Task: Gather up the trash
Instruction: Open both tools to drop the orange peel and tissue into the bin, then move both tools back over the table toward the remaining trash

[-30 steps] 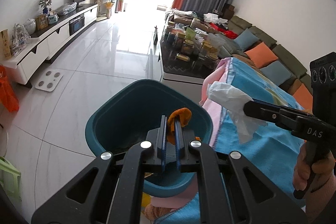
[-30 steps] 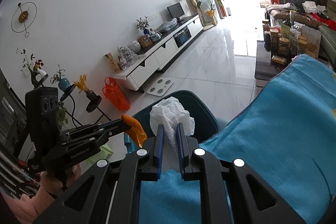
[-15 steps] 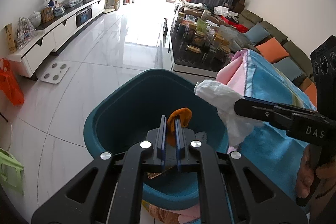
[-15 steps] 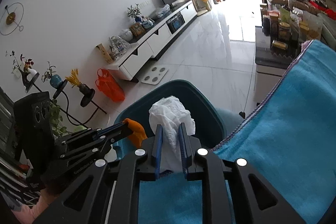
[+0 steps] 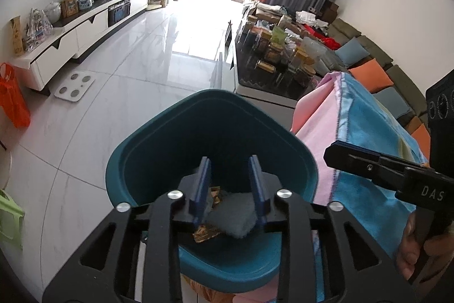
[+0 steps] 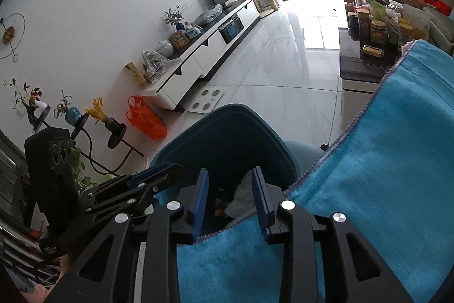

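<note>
In the teal bin (image 5: pixel 170 138): crumpled tissue (image 5: pixel 235 217).

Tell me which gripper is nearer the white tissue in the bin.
Left, by a little. The left gripper hangs right over the white tissue in the teal bin; the right gripper sits back above the blue cloth.

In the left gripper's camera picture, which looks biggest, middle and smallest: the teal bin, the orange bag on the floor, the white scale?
As they look in that view:
1. teal bin, by far the largest, though it is also nearest the camera
2. orange bag, partly cut off by the picture's edge
3. white scale, only slightly smaller, so this is uncertain
</note>
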`<move>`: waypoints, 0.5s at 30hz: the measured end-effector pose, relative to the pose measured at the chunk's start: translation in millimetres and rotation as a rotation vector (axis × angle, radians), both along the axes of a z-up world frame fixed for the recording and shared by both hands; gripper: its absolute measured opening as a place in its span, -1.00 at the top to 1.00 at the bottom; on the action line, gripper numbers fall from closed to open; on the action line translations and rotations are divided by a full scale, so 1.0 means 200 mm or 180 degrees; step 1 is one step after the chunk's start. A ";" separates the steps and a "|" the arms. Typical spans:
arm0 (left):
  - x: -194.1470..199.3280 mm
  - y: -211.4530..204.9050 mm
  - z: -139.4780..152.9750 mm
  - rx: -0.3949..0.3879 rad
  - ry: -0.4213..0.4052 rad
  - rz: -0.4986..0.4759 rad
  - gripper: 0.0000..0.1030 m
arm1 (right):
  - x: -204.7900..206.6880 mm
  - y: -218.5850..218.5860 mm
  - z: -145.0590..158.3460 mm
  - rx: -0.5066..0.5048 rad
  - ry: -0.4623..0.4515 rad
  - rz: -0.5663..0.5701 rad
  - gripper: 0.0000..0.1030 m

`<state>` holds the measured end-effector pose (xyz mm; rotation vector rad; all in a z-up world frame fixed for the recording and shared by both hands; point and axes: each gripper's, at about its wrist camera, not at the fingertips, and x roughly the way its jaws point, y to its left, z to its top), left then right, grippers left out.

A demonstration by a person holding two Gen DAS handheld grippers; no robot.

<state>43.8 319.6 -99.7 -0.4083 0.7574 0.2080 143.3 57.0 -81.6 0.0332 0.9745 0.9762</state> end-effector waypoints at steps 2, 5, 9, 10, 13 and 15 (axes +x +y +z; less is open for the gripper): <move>-0.03 -0.02 0.03 0.0024 -0.0059 -0.0038 0.27 | -0.01 -0.04 0.02 0.0018 -0.0037 -0.0001 0.36; -0.06 -0.09 0.08 0.0043 -0.0209 -0.0173 0.15 | -0.05 -0.11 0.06 0.0059 -0.0128 0.0015 0.35; -0.09 -0.22 0.15 0.0084 -0.0378 -0.0440 0.05 | -0.12 -0.26 0.14 0.0118 -0.0307 0.0002 0.28; -0.09 -0.27 0.17 0.0092 -0.0419 -0.0535 0.03 | -0.13 -0.31 0.16 0.0130 -0.0366 -0.0024 0.27; -0.08 -0.42 0.21 0.0103 -0.0508 -0.0819 0.00 | -0.17 -0.45 0.20 0.0157 -0.0489 -0.0112 0.26; -0.06 -0.51 0.23 0.0083 -0.0546 -0.0980 -0.02 | -0.19 -0.54 0.23 0.0174 -0.0541 -0.0181 0.24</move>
